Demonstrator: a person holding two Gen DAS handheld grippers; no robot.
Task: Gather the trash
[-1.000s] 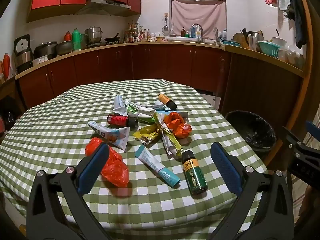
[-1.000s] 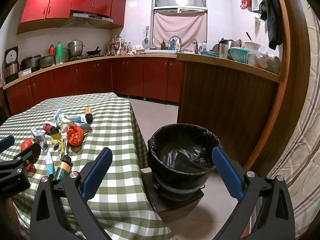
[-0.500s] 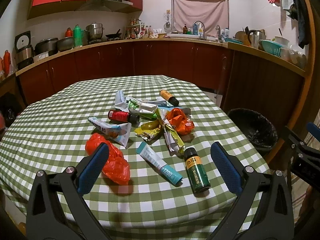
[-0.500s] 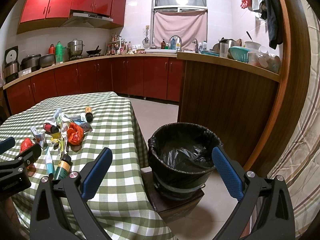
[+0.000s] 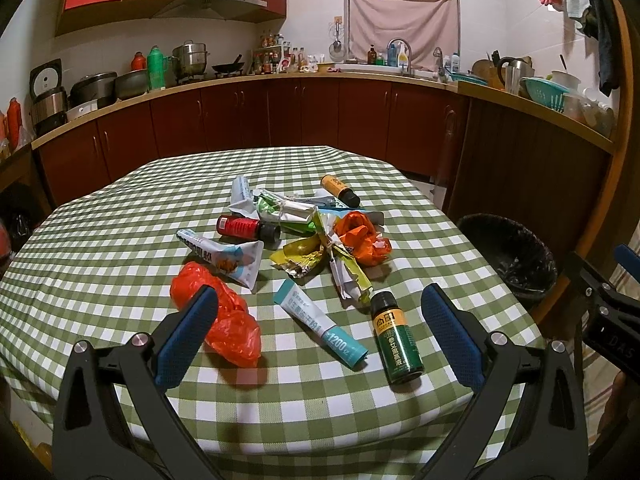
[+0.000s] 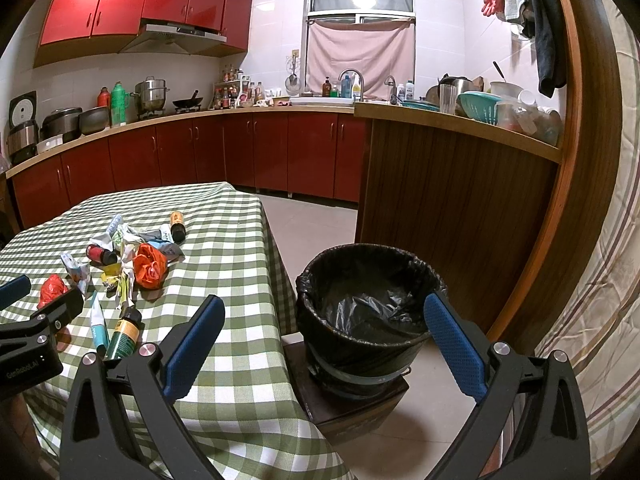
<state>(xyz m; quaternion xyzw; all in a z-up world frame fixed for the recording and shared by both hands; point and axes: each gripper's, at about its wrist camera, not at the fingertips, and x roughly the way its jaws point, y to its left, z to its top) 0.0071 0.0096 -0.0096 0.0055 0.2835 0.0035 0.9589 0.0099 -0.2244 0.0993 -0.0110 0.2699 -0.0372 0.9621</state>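
Trash lies in a loose heap on the green checked table [image 5: 100,248]: a red plastic bag [image 5: 224,320], a teal tube [image 5: 320,324], a green bottle [image 5: 394,338], a red bottle [image 5: 246,227], an orange bottle [image 5: 340,190], an orange bag [image 5: 358,236] and crumpled wrappers [image 5: 308,258]. My left gripper [image 5: 318,332] is open and empty, above the near edge of the table, before the tube. My right gripper [image 6: 324,342] is open and empty, in front of the black lined bin [image 6: 368,312]. The heap also shows in the right wrist view [image 6: 150,266].
The bin stands on a low wooden stool [image 6: 352,404] beside the table's right edge, also seen in the left wrist view [image 5: 508,258]. A wooden counter [image 6: 452,204] rises behind it. Red cabinets [image 5: 280,116] line the back. A striped curtain [image 6: 592,320] hangs at right.
The left gripper's view has tilted up and drawn back slightly, so the heap sits a little lower and nearer. The right gripper has stayed still. Both stay open.
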